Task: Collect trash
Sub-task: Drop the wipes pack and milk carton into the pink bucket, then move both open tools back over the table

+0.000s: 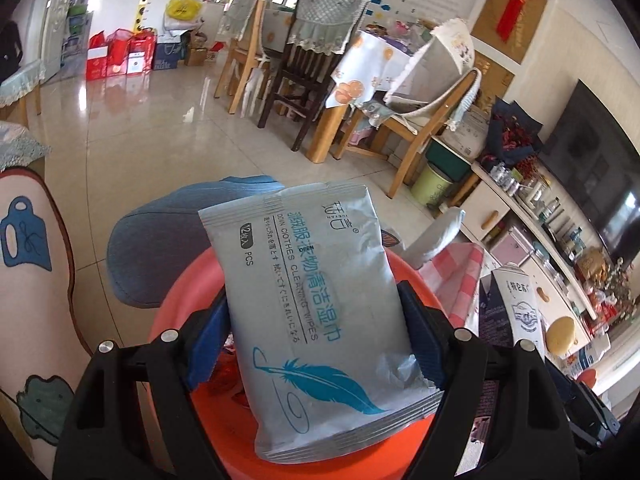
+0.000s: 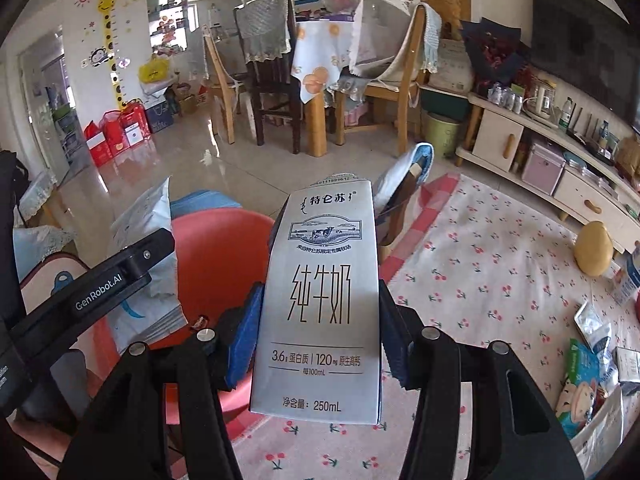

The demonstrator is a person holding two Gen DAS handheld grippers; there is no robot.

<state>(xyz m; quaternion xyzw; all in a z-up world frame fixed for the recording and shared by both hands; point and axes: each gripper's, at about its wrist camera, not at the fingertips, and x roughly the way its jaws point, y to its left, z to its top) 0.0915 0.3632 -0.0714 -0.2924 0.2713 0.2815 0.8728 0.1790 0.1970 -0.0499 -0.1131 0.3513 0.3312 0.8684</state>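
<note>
Left wrist view: left tongs point(image 1: 314, 332) clamped on wipes packet point(image 1: 316, 312), held directly above orange bin point(image 1: 200, 276). Right wrist view: right tongs point(image 2: 318, 332) clamped on milk carton point(image 2: 322, 304), just beside bin, over cherry-print cloth point(image 2: 500, 280).

- The orange bin point(image 2: 224, 248), left of centre in the right wrist view, has open space above its mouth.
- The left gripper point(image 1: 316, 316) holds a wipes packet point(image 1: 316, 304) over the bin, filling the middle of the left wrist view.
- A milk carton point(image 2: 320, 304) between the right gripper's point(image 2: 320, 320) jaws blocks that view's centre.
- The cherry-print counter point(image 2: 500, 272) at centre right is mostly bare; wrappers point(image 2: 596, 364) crowd its lower right.
</note>
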